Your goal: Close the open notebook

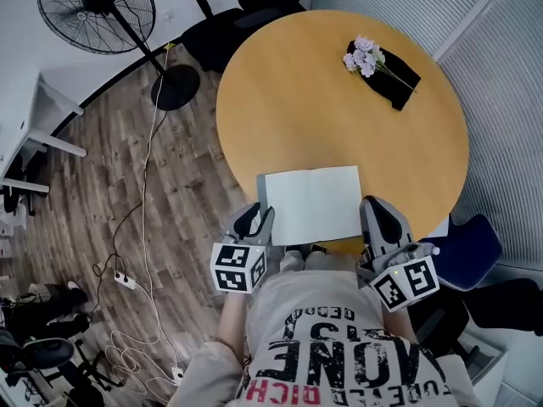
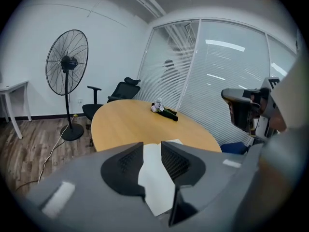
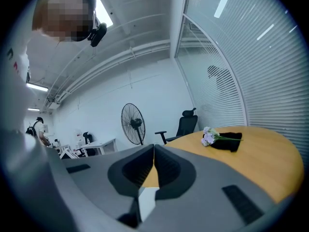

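- Notebook (image 1: 312, 203) lies open and flat, blank white pages up, at the near rim of the round wooden bench (image 1: 322, 108), right in front of the person.
- Notebook sits between the two grippers, with its spine running away from the person.
- Left gripper (image 1: 257, 216) is at the notebook's left edge, near the lower left corner, pointing down toward the page.
- Left gripper is released: its jaws stand apart in the left gripper view, and the white page shows in the gap. The pads are not pressing on it; cannot tell whether a jaw tip touches the paper.
- Right gripper (image 1: 377, 216) is just beside the notebook's right edge, over the bench rim.
- Right gripper is clenched: its jaw tips meet in the right gripper view with nothing between them. Bench wood and a white notebook corner show below the tips.
- Marker cubes sit at the rear of both grippers, close to the person's torso.
- Small bunch of pale purple flowers (image 1: 365, 56) rests on a black cloth (image 1: 397, 85) at the far right of the bench, well apart from the notebook.
- Standing fan (image 1: 97, 7) is on the wood floor at far left, and a black office chair (image 1: 222, 25) stands behind the bench.
- Blue chair (image 1: 472, 246) is at the right, beside the bench.
- White cables and a power strip (image 1: 125, 281) lie on the floor at left.
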`<state>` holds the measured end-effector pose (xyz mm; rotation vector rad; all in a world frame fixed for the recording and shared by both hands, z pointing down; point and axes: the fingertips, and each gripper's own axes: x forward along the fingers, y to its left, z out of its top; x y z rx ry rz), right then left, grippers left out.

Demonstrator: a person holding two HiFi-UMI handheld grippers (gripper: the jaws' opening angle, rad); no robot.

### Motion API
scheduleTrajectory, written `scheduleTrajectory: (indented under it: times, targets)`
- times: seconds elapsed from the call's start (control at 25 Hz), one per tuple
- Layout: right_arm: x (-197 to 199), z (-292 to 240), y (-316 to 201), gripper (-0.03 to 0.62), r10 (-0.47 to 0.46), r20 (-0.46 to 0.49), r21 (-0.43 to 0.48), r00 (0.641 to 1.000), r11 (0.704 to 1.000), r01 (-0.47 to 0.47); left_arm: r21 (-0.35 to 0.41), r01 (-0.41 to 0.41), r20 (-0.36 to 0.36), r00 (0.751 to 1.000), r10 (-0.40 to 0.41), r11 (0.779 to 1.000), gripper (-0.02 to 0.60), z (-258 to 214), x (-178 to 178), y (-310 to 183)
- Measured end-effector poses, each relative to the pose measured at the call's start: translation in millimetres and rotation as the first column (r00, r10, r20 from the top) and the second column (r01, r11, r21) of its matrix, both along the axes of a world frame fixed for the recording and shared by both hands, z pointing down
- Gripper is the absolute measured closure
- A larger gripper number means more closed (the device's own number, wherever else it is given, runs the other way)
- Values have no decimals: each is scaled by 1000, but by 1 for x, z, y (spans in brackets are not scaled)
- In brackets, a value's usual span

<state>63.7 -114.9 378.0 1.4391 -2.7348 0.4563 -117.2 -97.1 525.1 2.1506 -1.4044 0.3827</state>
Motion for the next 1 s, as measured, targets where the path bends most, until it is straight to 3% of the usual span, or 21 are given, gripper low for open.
scheduleTrajectory:
  times: [0.6,1.0]
  targets:
    - [-10,2,3,582,20,-34,-10,999,1000,-21,-171,28,-20,999,-32,985,421,85,-13,18]
    - [-3,2,-3,582,48,-53,-17,997,999,-49,-308,24,-71,996,-48,951,420,135,-9,22]
